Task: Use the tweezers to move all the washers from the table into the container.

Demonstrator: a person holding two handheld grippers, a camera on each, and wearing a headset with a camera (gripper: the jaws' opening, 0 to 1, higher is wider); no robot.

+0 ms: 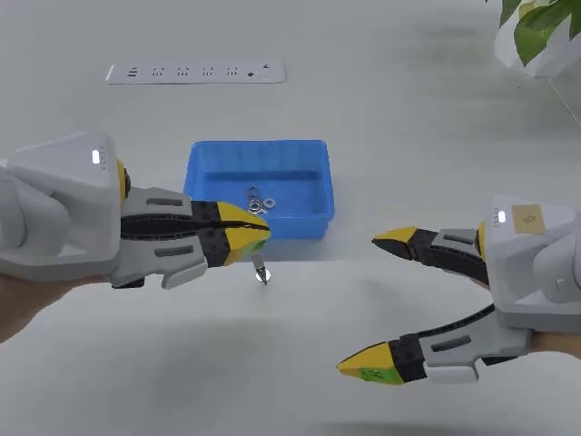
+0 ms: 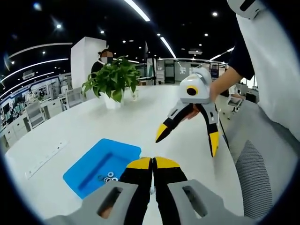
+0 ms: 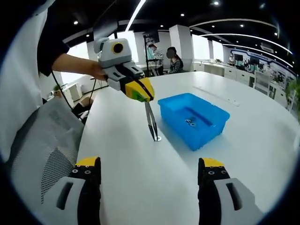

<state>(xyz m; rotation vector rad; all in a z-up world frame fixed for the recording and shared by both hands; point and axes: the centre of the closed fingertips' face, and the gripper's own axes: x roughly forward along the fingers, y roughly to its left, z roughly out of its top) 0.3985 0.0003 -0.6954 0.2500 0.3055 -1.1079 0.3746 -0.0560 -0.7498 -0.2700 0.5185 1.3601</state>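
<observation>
My left gripper (image 1: 257, 234) is shut on a pair of metal tweezers (image 1: 260, 265), which point down at the white table (image 1: 136, 363) just in front of the blue container (image 1: 209, 168). In the right gripper view the tweezers (image 3: 151, 119) reach the table, with what looks like a small washer (image 3: 158, 138) at their tips. Several washers (image 1: 260, 203) lie inside the container (image 3: 206, 129). My right gripper (image 1: 377, 304) stands open to the right, nothing between its jaws. The left gripper view has it (image 2: 187, 136) open above the table, past my shut left gripper (image 2: 152, 163).
A white power strip (image 1: 195, 73) lies at the back of the table. A potted plant (image 1: 536, 27) stands at the back right corner. A mesh chair (image 3: 42, 140) is beside the table, and people stand far behind in the room.
</observation>
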